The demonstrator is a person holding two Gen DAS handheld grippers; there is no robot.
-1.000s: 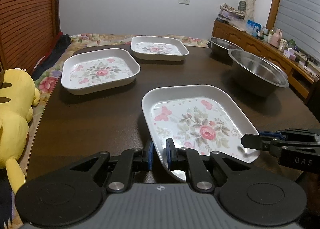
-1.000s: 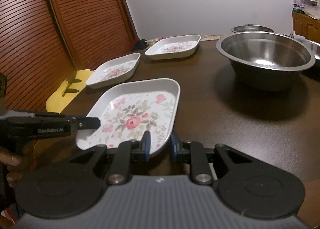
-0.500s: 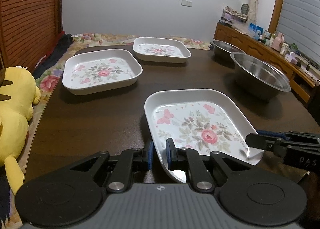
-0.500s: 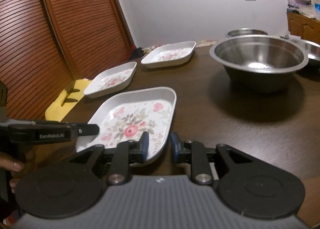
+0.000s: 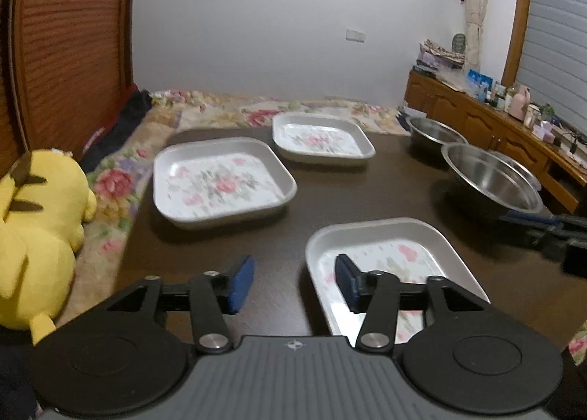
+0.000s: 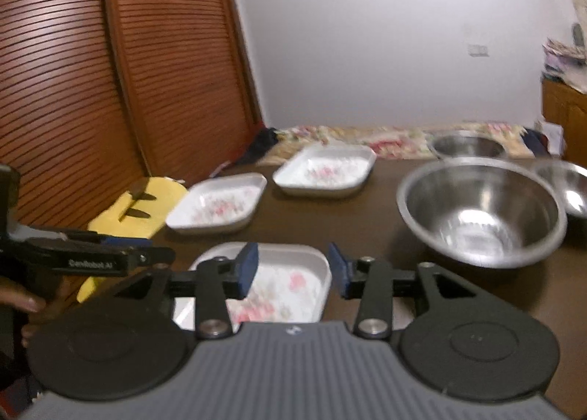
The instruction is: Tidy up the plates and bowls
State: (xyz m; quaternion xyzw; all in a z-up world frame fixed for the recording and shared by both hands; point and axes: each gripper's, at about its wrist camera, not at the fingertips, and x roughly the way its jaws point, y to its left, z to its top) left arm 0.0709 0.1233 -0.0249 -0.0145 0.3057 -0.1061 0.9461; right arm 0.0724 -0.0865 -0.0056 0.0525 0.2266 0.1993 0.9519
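Observation:
Three white square plates with flower prints lie on the dark wooden table point(image 5: 330, 192). The nearest plate point(image 5: 389, 255) point(image 6: 290, 277) rests flat at the front. A second plate point(image 5: 220, 181) point(image 6: 220, 207) sits at the middle left, a third plate point(image 5: 319, 139) point(image 6: 324, 172) at the back. My left gripper point(image 5: 293, 282) is open above the near plate's left rim, holding nothing. My right gripper point(image 6: 291, 267) is open over the same plate's right side. A large steel bowl point(image 5: 491, 178) point(image 6: 480, 207) stands to the right, a smaller steel bowl point(image 5: 434, 132) point(image 6: 467, 145) behind it.
A yellow plush toy point(image 5: 36, 233) lies off the table's left edge on a flowered cloth point(image 5: 121, 178). A third steel bowl point(image 6: 567, 189) sits at the far right. A wooden sideboard point(image 5: 513, 141) with bottles runs along the right wall. Slatted wooden doors point(image 6: 91, 90) stand at the left.
Both grippers were shut on the near plate's rim. They have opened and let go, then drawn back and up. The plate now lies flat on the table.

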